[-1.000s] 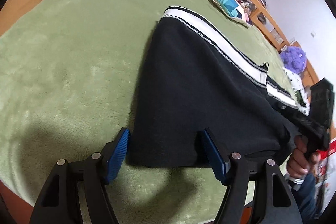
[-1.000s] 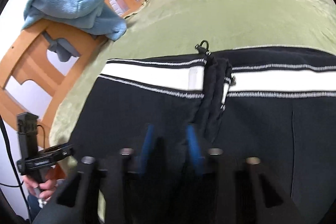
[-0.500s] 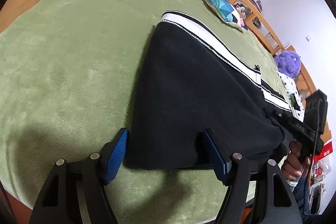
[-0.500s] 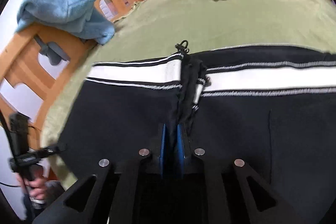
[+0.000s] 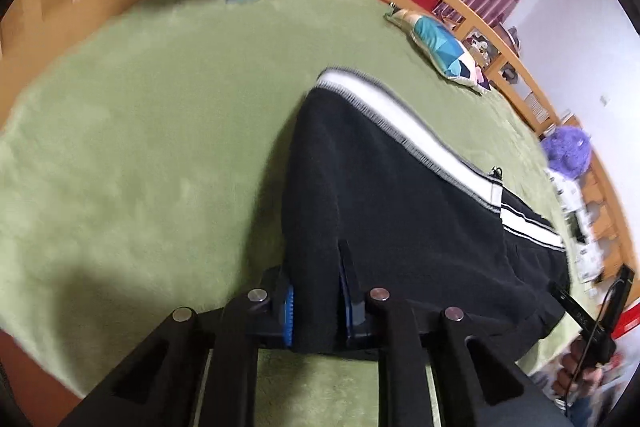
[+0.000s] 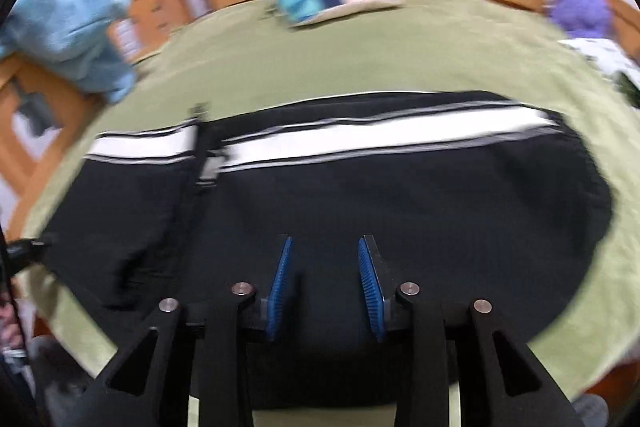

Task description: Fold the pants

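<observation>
Since earlier, left gripper (image 5: 316, 301) just closed, now pinching near hem of black pants (image 5: 400, 219) on green blanket (image 5: 160, 147); right gripper (image 6: 325, 287) just let go, jaws partly open w/ nothing between, above pants' middle.

left wrist: close over pants (image 5: 400, 227) edge, facing down-forward across bed (image 5: 140, 147) | right wrist: close above pants, facing headboard | shared: pants, pillow (image 6: 320, 1)
</observation>
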{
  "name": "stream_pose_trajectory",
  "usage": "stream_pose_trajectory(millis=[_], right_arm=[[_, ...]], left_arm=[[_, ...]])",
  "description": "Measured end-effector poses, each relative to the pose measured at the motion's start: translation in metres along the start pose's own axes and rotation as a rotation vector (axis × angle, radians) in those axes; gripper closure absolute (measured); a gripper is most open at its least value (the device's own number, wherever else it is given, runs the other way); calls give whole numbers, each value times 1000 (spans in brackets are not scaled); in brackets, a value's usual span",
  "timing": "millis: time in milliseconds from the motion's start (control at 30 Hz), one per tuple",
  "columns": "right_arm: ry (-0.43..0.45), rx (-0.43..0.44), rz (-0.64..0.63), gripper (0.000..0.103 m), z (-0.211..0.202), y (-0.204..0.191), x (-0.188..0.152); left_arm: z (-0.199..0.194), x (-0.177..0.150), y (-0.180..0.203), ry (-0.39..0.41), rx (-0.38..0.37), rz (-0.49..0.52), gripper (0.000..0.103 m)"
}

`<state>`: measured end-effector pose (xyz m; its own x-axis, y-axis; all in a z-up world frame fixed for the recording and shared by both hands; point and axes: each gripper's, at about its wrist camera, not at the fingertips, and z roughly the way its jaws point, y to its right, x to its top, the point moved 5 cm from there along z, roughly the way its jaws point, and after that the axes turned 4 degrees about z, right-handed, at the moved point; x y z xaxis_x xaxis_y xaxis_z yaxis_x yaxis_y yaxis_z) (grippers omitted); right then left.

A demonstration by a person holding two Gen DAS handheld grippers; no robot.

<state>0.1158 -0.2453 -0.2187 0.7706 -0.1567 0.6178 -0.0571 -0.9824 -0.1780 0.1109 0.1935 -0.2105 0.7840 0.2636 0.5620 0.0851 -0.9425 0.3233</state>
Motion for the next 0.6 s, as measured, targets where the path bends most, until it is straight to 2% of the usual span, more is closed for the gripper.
stream_pose_trajectory(millis=[100, 200, 267, 400, 467, 600], right_arm=[[-51, 5, 63, 79, -5, 31, -8], [-43, -3, 86, 79, -20, 56, -10], [-19, -19, 86, 79, -31, 70, -8], [6, -104, 84, 79, -52, 113, -3], [22, -107, 90, 79, -60, 132, -2], [46, -135, 111, 79, -77, 175, -4]], left_arm=[[-23, 18, 37, 51, 110, 114, 88], [-46, 36, 86, 99, 187, 241, 88], [-62, 45, 120, 125, 212, 308, 88], [-93, 58, 207, 174, 210, 438, 88], [-102, 58, 257, 194, 192, 516, 88], [-100, 47, 367, 191, 90, 648, 88]])
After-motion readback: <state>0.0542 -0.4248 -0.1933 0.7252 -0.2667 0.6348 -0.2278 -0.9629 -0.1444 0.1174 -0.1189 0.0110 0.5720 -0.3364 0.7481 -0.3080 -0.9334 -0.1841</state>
